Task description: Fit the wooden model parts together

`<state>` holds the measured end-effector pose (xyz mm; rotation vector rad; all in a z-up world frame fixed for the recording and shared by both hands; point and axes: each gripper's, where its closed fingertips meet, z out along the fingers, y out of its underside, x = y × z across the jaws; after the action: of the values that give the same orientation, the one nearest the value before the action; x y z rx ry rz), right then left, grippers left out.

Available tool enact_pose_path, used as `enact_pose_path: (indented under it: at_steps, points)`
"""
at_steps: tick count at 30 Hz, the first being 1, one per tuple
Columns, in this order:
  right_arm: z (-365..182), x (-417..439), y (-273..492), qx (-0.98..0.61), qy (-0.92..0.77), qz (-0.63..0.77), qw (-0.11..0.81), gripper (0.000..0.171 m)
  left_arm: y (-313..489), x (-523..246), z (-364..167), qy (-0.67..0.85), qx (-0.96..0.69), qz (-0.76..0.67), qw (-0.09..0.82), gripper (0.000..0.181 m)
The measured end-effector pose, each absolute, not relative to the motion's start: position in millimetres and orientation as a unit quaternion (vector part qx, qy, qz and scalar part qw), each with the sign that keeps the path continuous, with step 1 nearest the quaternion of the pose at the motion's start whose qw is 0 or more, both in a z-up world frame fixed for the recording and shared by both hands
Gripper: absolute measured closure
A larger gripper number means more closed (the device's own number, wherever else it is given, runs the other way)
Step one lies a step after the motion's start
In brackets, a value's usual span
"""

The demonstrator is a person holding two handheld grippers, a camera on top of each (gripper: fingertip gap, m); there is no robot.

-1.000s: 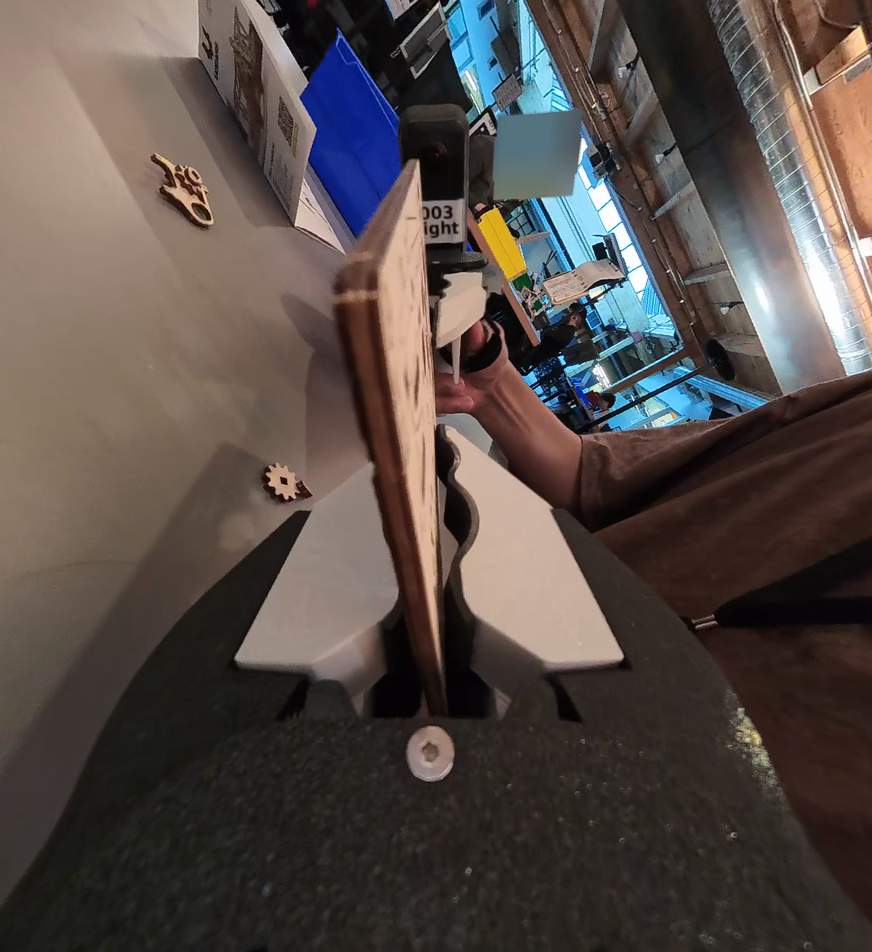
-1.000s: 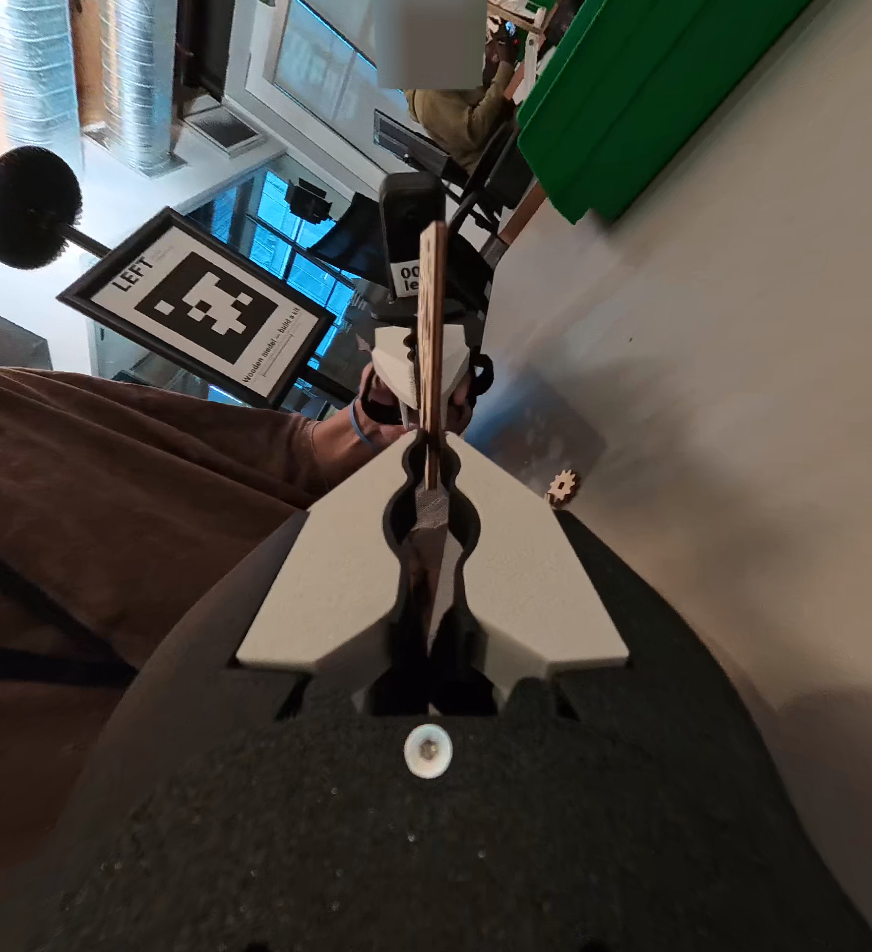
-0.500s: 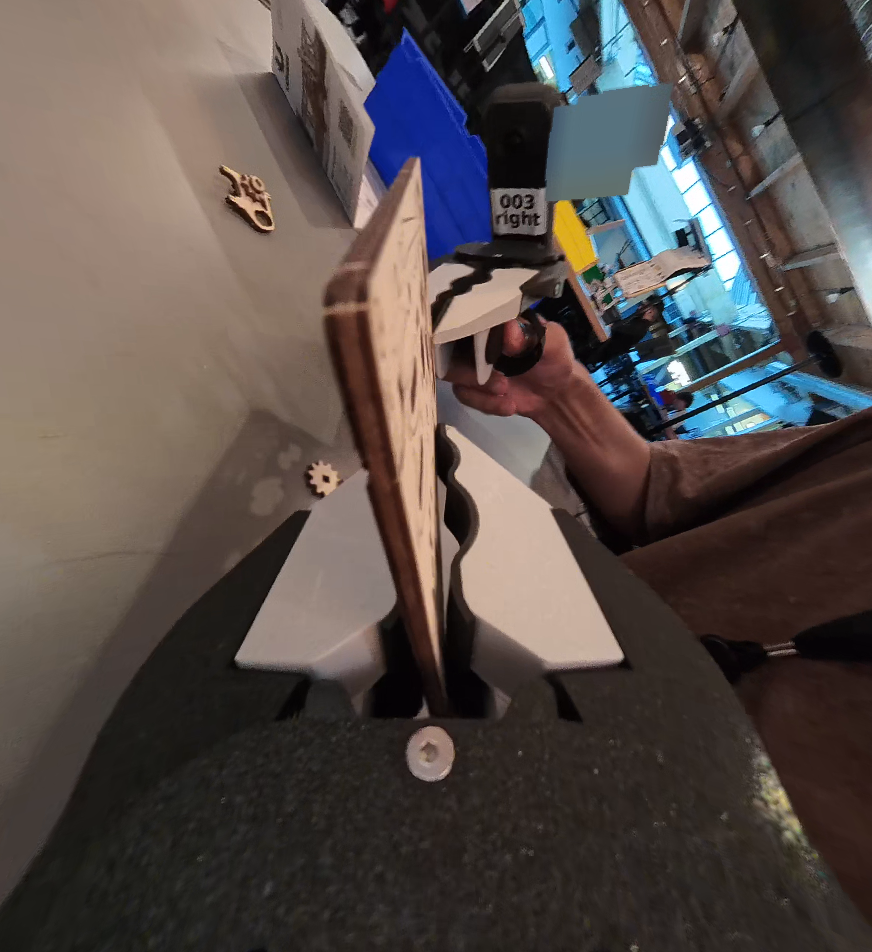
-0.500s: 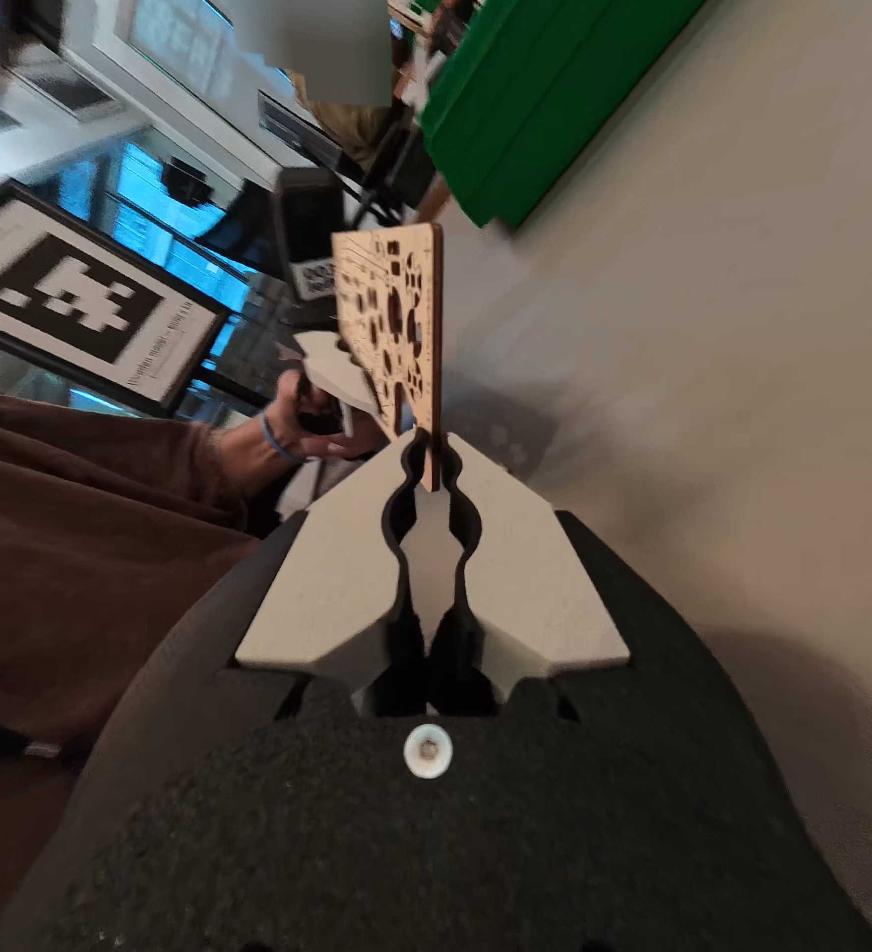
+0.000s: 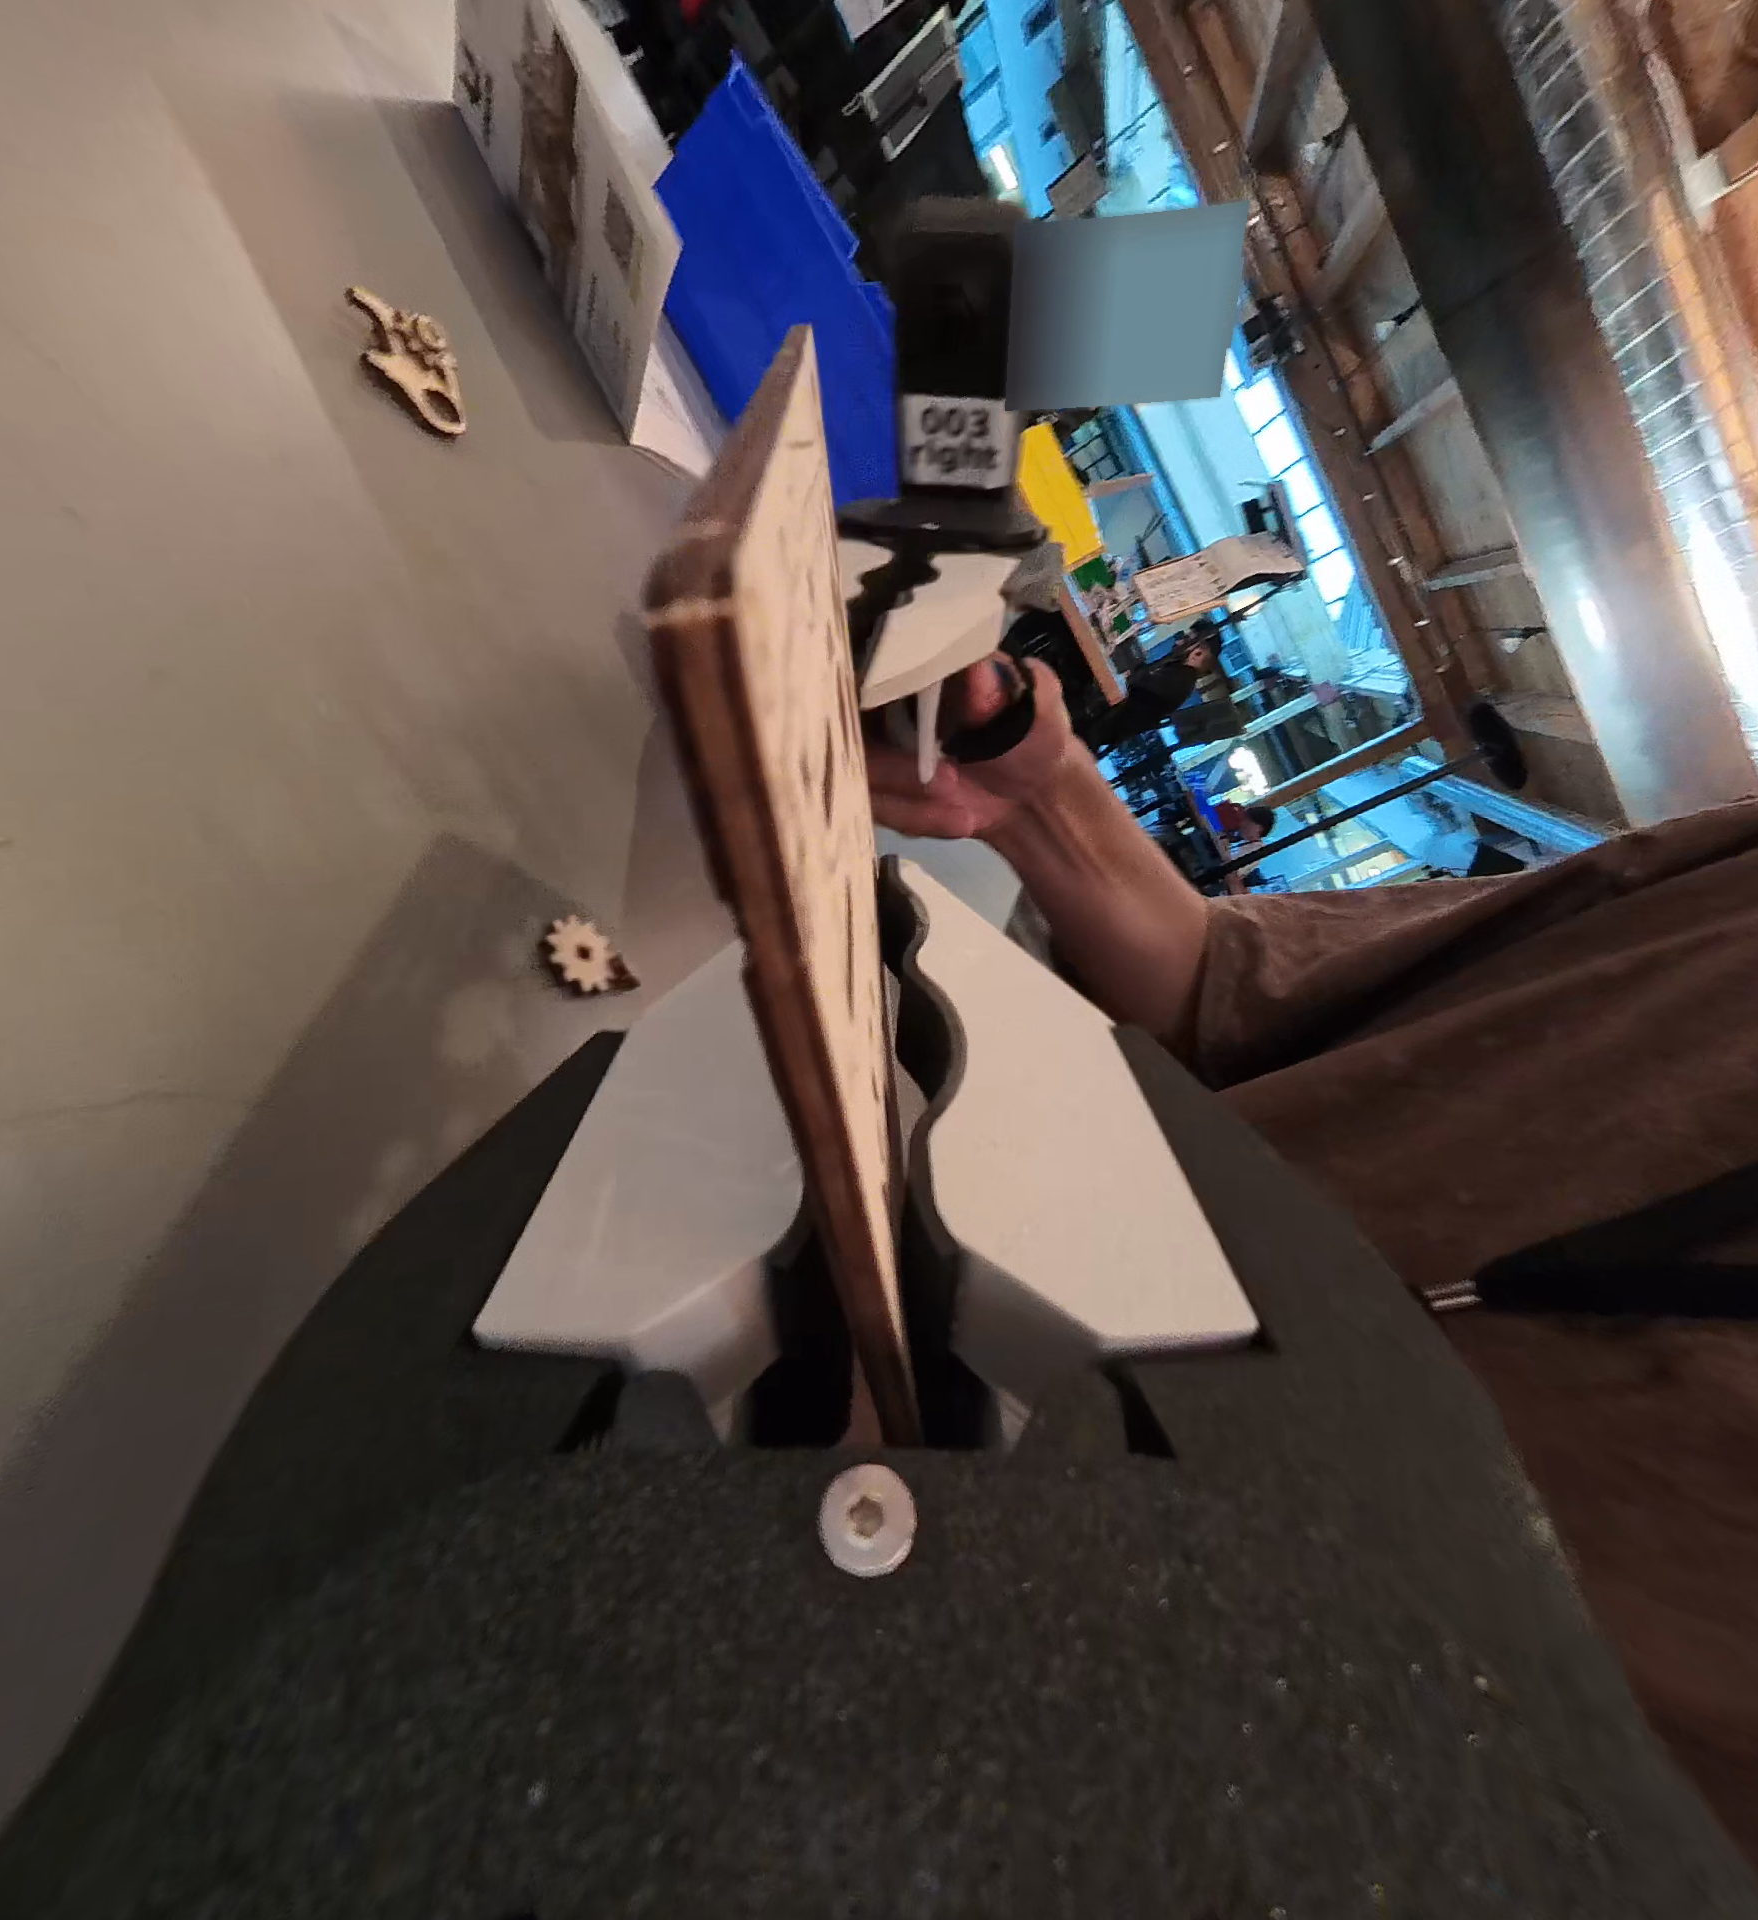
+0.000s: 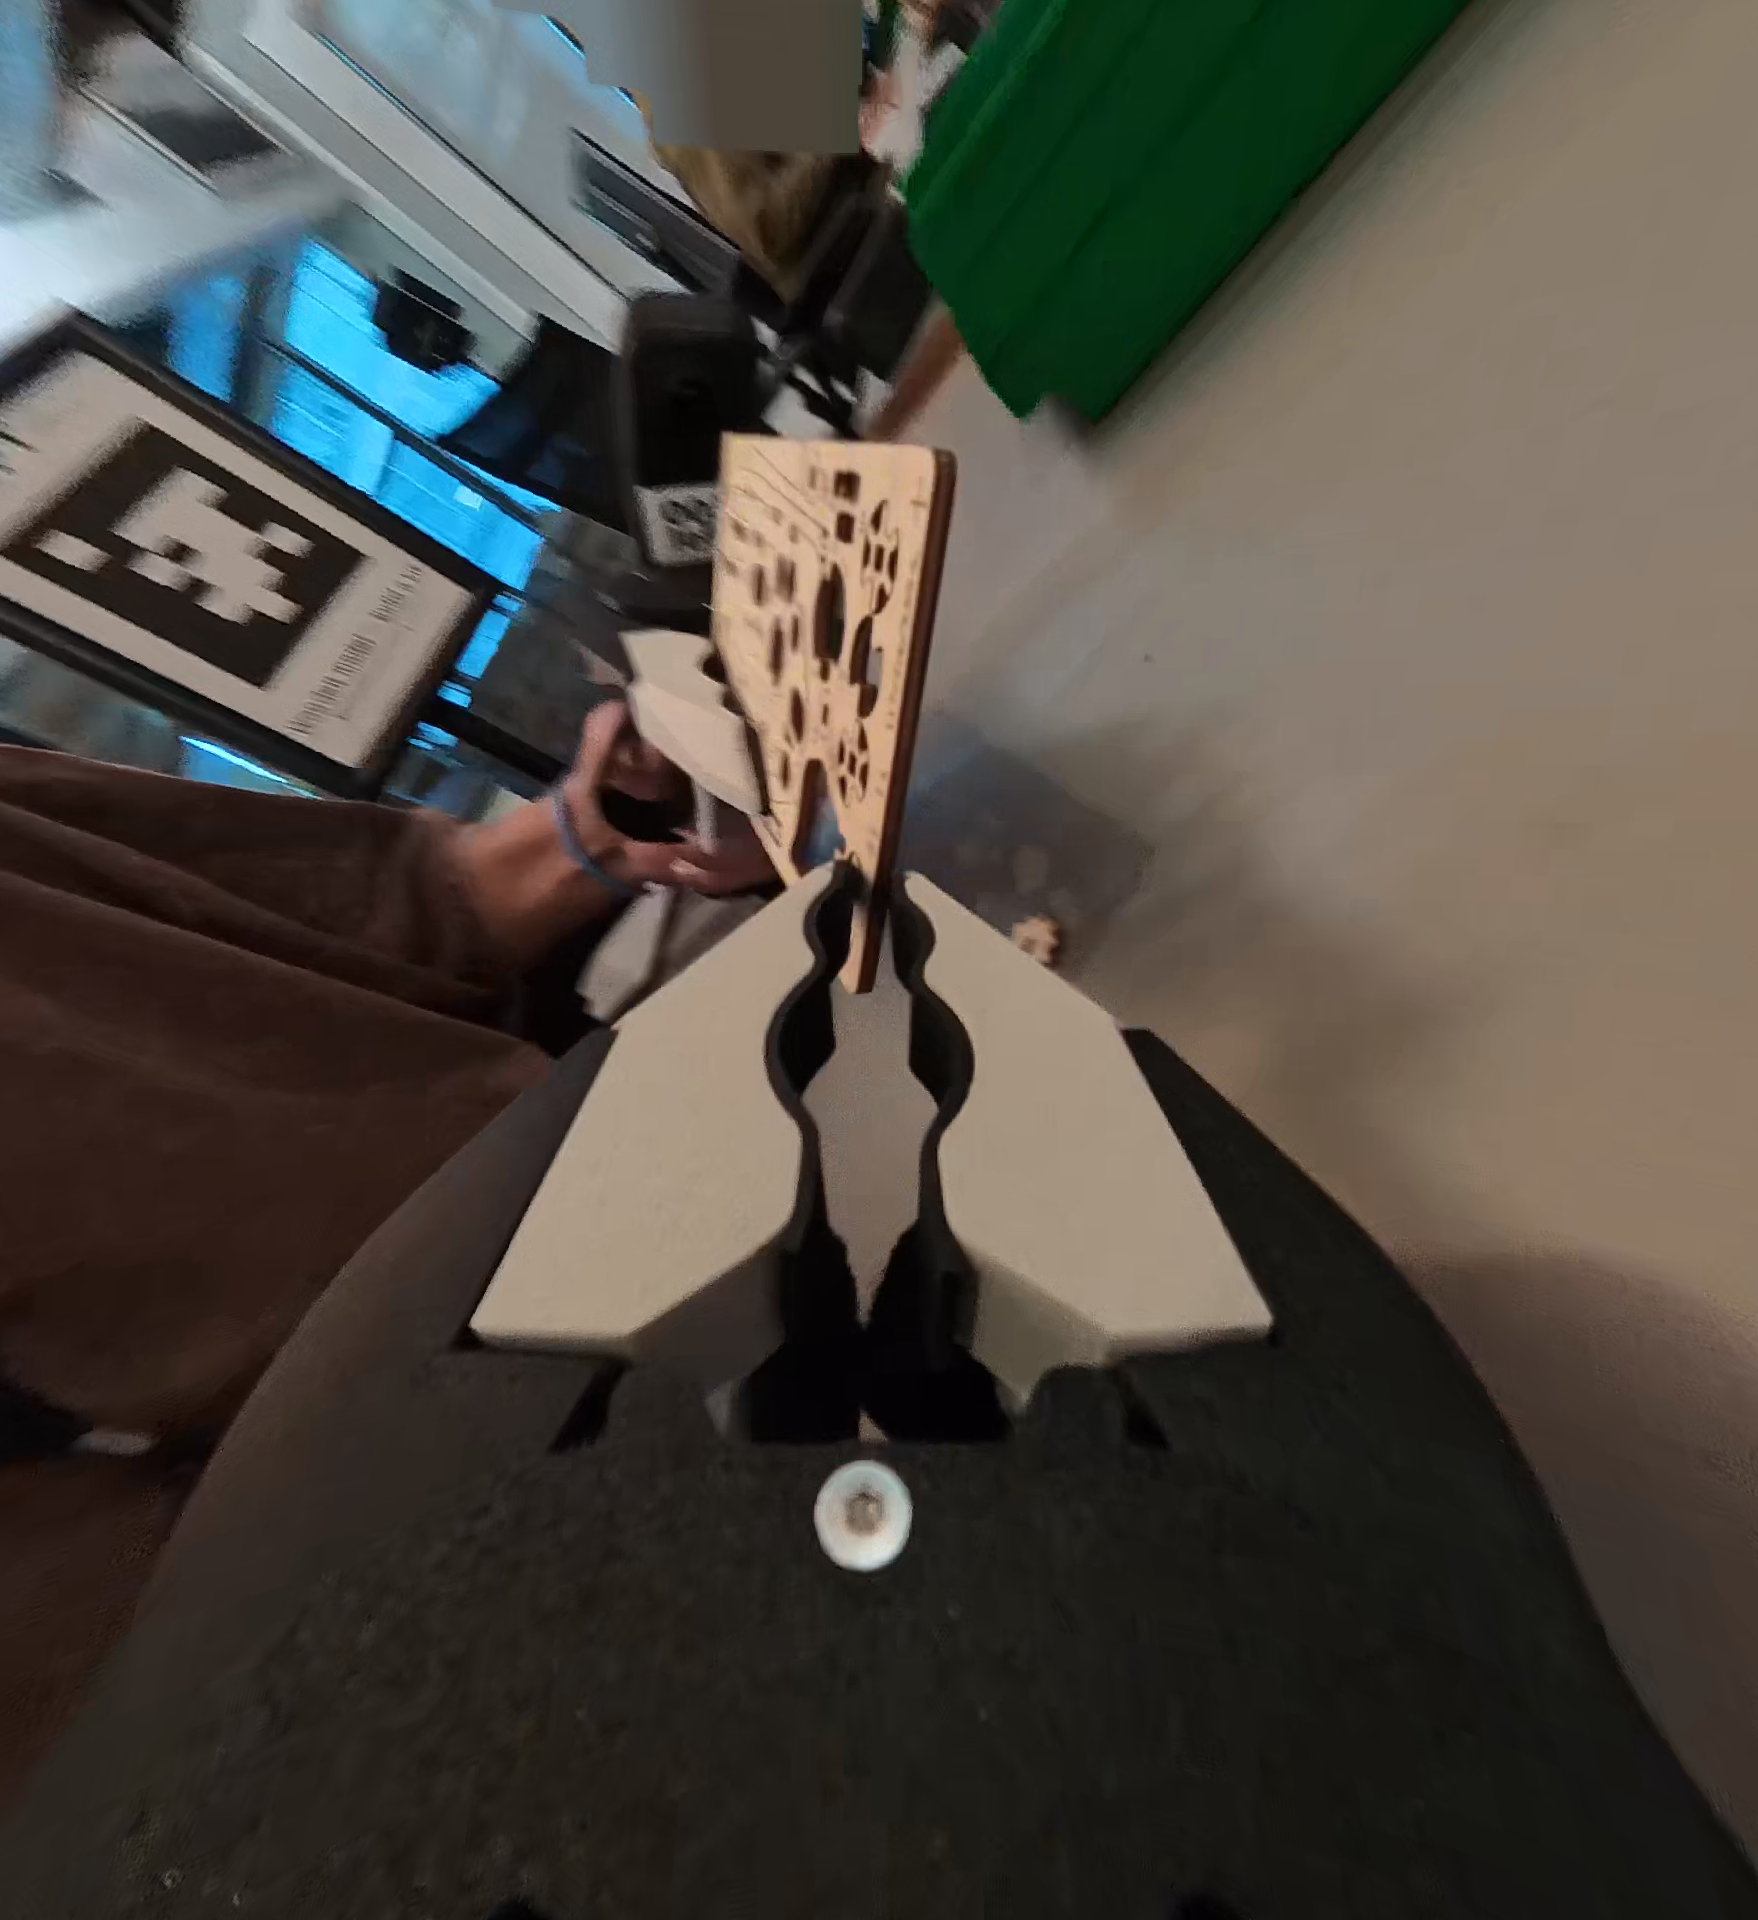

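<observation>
Left wrist view: my left tongs [image 5: 880,1039] clench 1 wooden sheet [image 5: 802,831] edge-on, deep between both fingers. Beyond the sheet's far end sits my right tongs [image 5: 922,644], gripped by 1 hand [image 5: 968,790]. Left of my fingers, 2 loose wooden parts lie on the grey table [image 5: 179,675]: 1 small gear [image 5: 584,953] close by, 1 larger cut-out piece [image 5: 413,358] farther off. From the right wrist view, my right tongs [image 6: 867,914] pinch the sheet's [image 6: 844,644] corner at their tips. 1 green bin [image 6: 1145,187] lies ahead to the right.
</observation>
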<state>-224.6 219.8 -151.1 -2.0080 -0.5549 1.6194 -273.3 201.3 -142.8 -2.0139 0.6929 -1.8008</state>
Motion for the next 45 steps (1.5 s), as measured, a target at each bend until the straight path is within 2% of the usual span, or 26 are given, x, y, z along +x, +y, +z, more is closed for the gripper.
enact_pose_path:
  at_steps: [5,9,10,12,20,24,25,28,35,45]
  points:
    - [-195,-216,225,-0.828,-0.218,0.464,0.227,0.16,205,-268,-179,0.214,-0.759,-0.601,0.129,0.179]
    - [-206,-210,225,-0.852,-0.279,0.362,0.256,0.157,203,-264,-189,0.207,-0.775,-0.586,0.116,0.179]
    - [-209,-209,225,-0.855,-0.288,0.346,0.257,0.157,203,-264,-192,0.207,-0.78,-0.58,0.113,0.179]
    - [-218,-204,228,-0.864,-0.294,0.32,0.257,0.147,203,-263,-197,0.21,-0.788,-0.568,0.11,0.18]
    - [-220,-203,234,-0.866,-0.324,0.268,0.271,0.141,205,-264,-198,0.205,-0.791,-0.567,0.11,0.179]
    - [-221,-205,234,-0.873,-0.338,0.246,0.251,0.144,204,-264,-198,0.211,-0.791,-0.563,0.114,0.179]
    - [-221,-210,231,-0.871,-0.343,0.256,0.241,0.156,205,-264,-198,0.21,-0.792,-0.562,0.115,0.178]
    - [-220,-210,234,-0.873,-0.342,0.254,0.237,0.154,207,-266,-198,0.207,-0.793,-0.561,0.12,0.177]
    - [-192,-200,234,-0.815,-0.426,0.186,0.346,0.171,208,-266,-200,0.202,-0.794,-0.562,0.115,0.179]
    - [-217,-215,228,-0.815,-0.462,0.174,0.303,0.171,208,-265,-200,0.193,-0.794,-0.568,0.102,0.178]
